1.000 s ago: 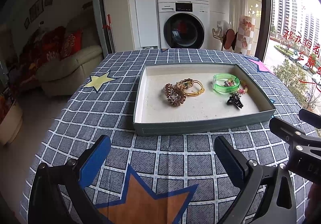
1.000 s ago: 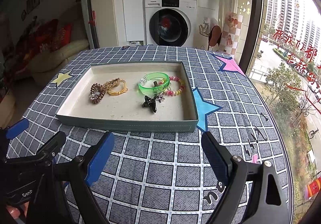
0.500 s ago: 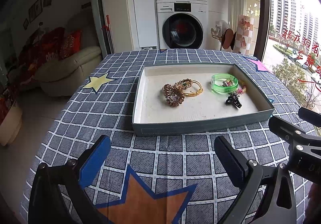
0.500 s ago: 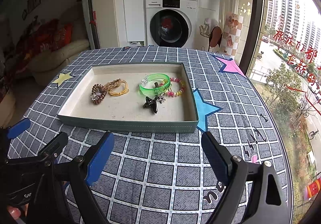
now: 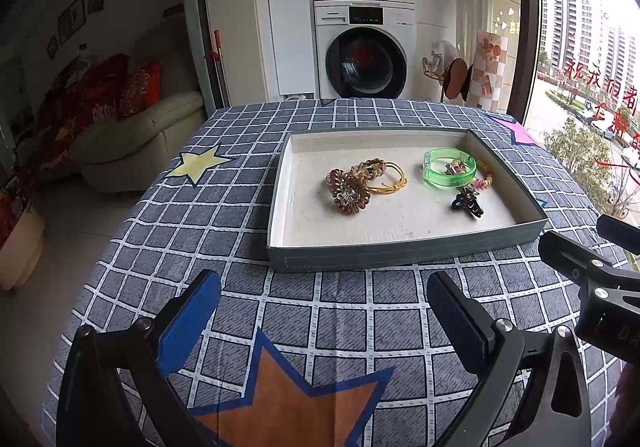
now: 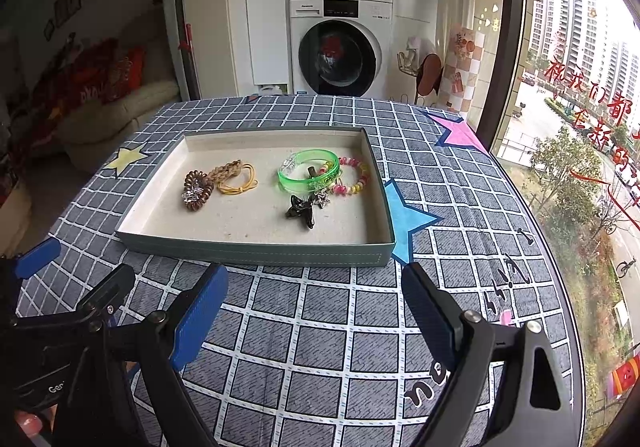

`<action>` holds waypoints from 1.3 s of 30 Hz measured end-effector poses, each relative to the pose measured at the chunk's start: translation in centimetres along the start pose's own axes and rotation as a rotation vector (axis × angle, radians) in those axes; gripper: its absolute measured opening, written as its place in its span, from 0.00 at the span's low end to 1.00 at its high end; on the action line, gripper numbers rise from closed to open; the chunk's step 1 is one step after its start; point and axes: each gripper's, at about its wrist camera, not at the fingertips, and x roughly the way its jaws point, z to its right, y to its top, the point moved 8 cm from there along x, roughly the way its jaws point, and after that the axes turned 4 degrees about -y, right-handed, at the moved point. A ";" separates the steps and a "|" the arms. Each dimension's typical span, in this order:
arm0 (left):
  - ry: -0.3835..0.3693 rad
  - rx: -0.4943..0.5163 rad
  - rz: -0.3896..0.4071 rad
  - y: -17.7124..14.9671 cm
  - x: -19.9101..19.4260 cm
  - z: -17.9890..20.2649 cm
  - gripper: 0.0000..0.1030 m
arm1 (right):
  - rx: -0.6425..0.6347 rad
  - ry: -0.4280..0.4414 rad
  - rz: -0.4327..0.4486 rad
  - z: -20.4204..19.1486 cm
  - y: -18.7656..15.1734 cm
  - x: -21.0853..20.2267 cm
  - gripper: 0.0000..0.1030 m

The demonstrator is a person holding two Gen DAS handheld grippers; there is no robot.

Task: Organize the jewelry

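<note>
Above checked surface (image 5: 344, 303), short of jewelry tray (image 6: 256, 247): left gripper (image 5: 320, 321) and right gripper (image 6: 314, 309), both spread wide, nothing held.

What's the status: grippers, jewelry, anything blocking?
Left gripper and right gripper both open, empty, short of the tray. Green bangle, brown hair tie, black clip all inside. Nothing blocking.

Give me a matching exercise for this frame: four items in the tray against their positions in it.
1. translucent green plastic bangle
2. brown spiral coil hair tie
3. black glossy hair clip
4. multicoloured bead bracelet

A. furthest left
B. nearest the tray's right wall
C. beside the bead bracelet, on its left
D. nearest the front wall

Pairs: 1-C, 2-A, 3-D, 4-B
</note>
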 end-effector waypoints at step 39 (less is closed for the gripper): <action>0.008 -0.006 -0.001 0.0 -0.3 -0.4 1.00 | 0.002 -0.001 0.002 0.1 0.1 -0.3 0.88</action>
